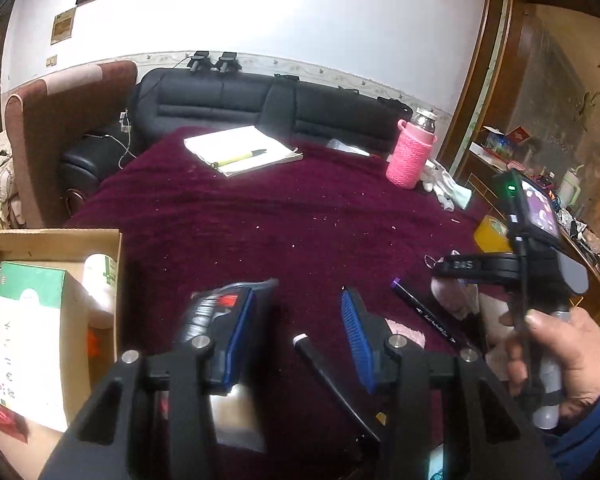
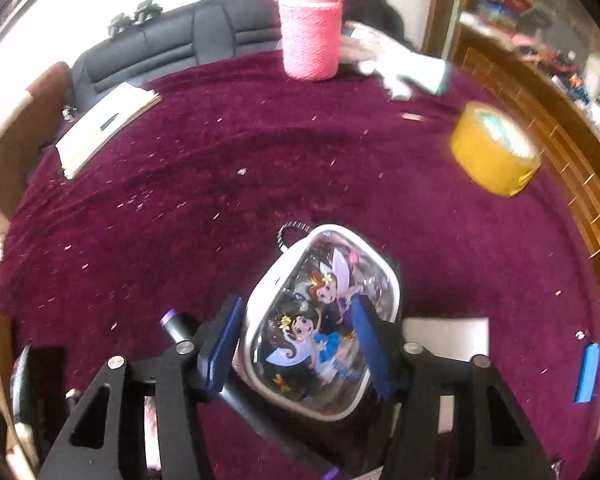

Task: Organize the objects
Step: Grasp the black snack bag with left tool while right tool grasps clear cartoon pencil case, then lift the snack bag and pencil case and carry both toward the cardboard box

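The right tongs (image 2: 296,346) stand half open around the cartoon-printed case (image 2: 320,332), pads nearly touching. Close squarely on its sides, clear of the purple-capped pen (image 2: 176,326) at 9 o'clock. The left tongs (image 1: 300,336) hang part open, holding nothing.

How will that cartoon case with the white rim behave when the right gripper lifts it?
The cartoon case looks rigid, with a glossy face, so it could slip between the blue fingers of the right gripper flanking its sides. Its rounded outline may let it pivot if held off-centre. It seems light for its size, though its contents cannot be seen.
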A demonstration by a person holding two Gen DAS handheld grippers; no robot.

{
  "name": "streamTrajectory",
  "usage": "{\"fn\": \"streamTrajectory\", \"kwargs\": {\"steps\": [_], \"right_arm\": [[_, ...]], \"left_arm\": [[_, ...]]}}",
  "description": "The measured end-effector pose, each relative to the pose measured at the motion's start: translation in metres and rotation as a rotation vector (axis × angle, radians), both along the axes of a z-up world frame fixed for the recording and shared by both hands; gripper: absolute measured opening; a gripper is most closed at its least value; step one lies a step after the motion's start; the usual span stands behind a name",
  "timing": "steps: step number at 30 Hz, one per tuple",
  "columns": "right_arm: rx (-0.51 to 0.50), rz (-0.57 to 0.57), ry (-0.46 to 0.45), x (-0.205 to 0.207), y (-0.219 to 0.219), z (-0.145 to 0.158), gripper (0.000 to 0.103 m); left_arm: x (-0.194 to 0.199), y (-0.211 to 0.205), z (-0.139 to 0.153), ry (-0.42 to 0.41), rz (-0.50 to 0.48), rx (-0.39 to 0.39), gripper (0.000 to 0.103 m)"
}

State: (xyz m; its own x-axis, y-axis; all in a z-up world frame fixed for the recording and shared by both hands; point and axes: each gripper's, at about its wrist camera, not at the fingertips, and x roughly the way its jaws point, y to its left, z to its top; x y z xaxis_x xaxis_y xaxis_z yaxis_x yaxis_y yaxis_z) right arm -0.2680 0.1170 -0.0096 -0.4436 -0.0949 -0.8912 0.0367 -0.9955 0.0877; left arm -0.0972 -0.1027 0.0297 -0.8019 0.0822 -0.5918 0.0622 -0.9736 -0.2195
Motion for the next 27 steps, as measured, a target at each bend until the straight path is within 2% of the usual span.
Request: {"fn": "streamTrajectory", "kwargs": {"steps": [2, 4, 7, 11, 14, 17, 21, 23, 24, 26, 27], "right_arm": [[-0.031, 0.066, -0.008, 0.006, -0.004, 0.001, 0.070], [-0.065, 0.116, -0.017, 0.011, -0.007, 0.004, 0.070], [-0.098, 0.027, -0.048, 0.007, 0.003, 0.002, 0.076], [-0.072, -0.067, -0.052, 0.002, 0.011, -0.003, 0.077], [-0.001, -0.082, -0.055, -0.001, 0.009, -0.005, 0.082], [0.010, -0.125, -0.072, -0.006, 0.014, -0.009, 0.086], [0.018, -0.132, -0.024, -0.007, 0.011, -0.011, 0.087], [0.076, -0.077, 0.004, -0.007, -0.002, -0.011, 0.086], [0.071, -0.031, 0.014, -0.006, -0.008, -0.010, 0.085], [-0.001, 0.093, 0.028, -0.001, -0.022, -0.010, 0.085], [0.038, 0.116, 0.043, 0.003, -0.028, -0.009, 0.085]], "left_arm": [[0.001, -0.001, 0.001, 0.004, 0.001, 0.003, 0.044], [0.001, -0.001, 0.001, 0.007, 0.000, 0.004, 0.044], [0.001, 0.000, 0.000, 0.001, -0.005, -0.002, 0.044], [0.001, -0.005, 0.002, -0.010, -0.006, 0.030, 0.044], [0.004, -0.018, 0.007, -0.005, 0.030, 0.063, 0.044], [0.003, -0.029, 0.006, -0.029, 0.058, 0.078, 0.045], [0.001, -0.032, 0.002, -0.052, 0.076, 0.067, 0.047], [0.000, -0.032, 0.001, -0.055, 0.078, 0.060, 0.050], [0.000, -0.032, 0.000, -0.058, 0.080, 0.056, 0.051], [-0.002, -0.033, -0.001, -0.067, 0.086, 0.046, 0.051], [-0.002, -0.033, -0.002, -0.069, 0.086, 0.046, 0.051]]}}
